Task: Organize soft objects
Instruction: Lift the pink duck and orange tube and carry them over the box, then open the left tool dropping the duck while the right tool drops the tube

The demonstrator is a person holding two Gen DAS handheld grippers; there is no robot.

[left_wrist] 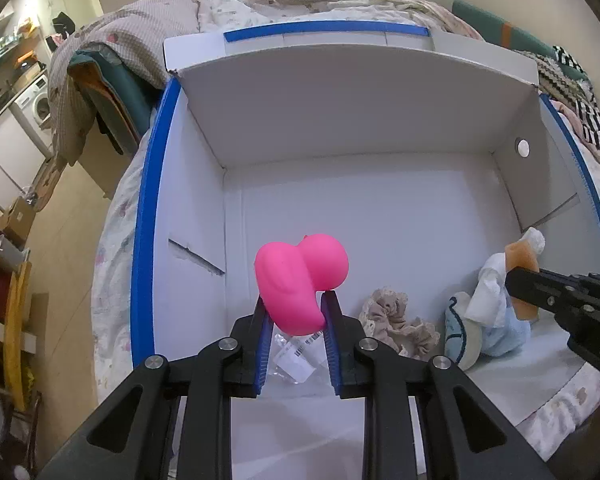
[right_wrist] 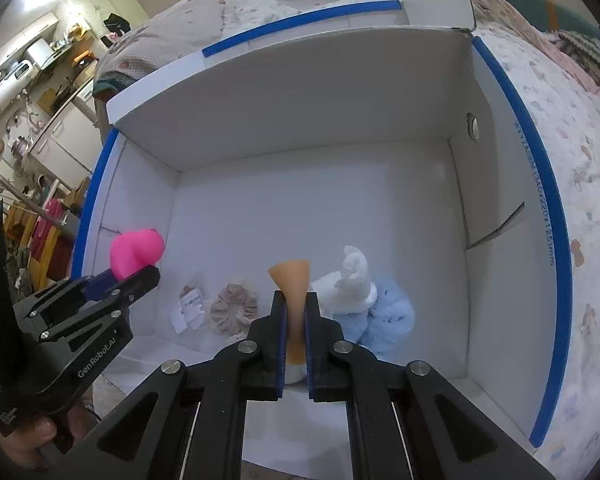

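Inside the white box (left_wrist: 340,112), which lies on the bed (right_wrist: 580,184), a blue plush (right_wrist: 392,312) and a scrunchie (right_wrist: 234,308) are already placed. The held pieces should be lowered to free floor, then released gently. A pink toy (left_wrist: 300,284) is clamped by the left gripper (left_wrist: 296,312), jaws slightly apart. A thin beige piece (right_wrist: 294,284) is pinched by the right gripper (right_wrist: 295,312), jaws nearly together.

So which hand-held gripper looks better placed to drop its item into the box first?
Probably the left hand-held gripper: its pink toy hangs over bare box floor. The right hand-held gripper holds its orange piece just above the blue plush pile.
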